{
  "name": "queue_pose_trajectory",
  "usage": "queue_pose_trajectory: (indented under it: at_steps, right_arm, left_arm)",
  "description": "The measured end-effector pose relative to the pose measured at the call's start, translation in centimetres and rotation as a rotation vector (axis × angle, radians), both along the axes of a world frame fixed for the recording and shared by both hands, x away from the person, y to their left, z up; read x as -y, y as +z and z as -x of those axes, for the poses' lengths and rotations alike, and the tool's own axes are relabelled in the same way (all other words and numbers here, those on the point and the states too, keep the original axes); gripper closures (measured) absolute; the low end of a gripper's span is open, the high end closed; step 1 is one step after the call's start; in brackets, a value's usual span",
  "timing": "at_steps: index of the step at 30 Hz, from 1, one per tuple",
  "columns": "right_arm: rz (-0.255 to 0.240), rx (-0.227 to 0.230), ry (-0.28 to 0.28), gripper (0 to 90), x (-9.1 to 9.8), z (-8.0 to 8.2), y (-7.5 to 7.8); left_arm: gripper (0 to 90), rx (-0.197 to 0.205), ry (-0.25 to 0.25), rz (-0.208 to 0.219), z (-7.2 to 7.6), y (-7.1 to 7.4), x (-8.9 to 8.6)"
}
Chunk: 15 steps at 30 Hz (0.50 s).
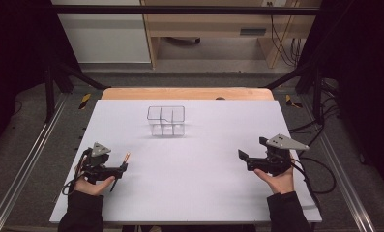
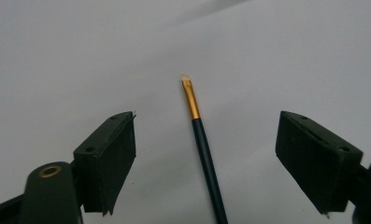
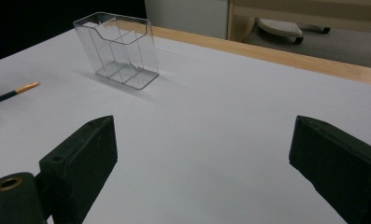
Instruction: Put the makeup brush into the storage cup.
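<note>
At lower left, the left gripper (image 2: 205, 158) has its fingers spread wide either side of a brush (image 2: 203, 149) lying on the worktop (image 1: 204, 169). At lower right, the right gripper (image 3: 211, 168) gapes empty, a clear organizer (image 3: 117, 49) at upper centre.

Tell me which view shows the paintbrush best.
The left gripper view: the paintbrush lies between that gripper's open jaws, with dark handle, gold ferrule and pale tip plain. The right gripper view catches its ferrule end at the left edge. The high view shows it small, by the left gripper.
</note>
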State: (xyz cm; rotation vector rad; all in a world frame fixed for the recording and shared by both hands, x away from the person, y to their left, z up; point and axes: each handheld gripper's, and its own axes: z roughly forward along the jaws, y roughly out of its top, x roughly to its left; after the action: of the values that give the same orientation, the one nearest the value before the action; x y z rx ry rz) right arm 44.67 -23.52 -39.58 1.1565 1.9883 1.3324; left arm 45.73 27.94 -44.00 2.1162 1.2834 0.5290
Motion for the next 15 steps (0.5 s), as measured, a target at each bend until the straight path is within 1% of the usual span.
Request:
queue_pose_trajectory:
  at_steps: [3,6,11,13,15]
  right_arm:
    - [0.000,-0.003,0.003,8.1,-0.1,0.0,-0.1]
    - [0.005,-0.007,0.004,8.1,-0.1,-0.1,-0.1]
    - [0.008,-0.013,0.006,8.1,-0.3,-0.1,-0.2]
    - [0.007,-0.012,0.007,8.1,-0.3,-0.1,-0.2]
    - [0.008,-0.013,0.007,8.1,-0.2,-0.1,-0.2]
  left_arm:
    - [23.8,-0.023,-0.004,-0.019,-0.2,-0.3,0.2]
    - [30.0,-0.045,-0.004,-0.035,-0.4,-0.7,0.3]
    - [39.4,-0.083,-0.008,-0.042,-0.6,-1.2,0.3]
    - [41.3,-0.096,-0.010,-0.045,-0.7,-1.3,0.3]
    - [44.6,-0.109,-0.009,-0.056,-0.7,-1.4,0.3]
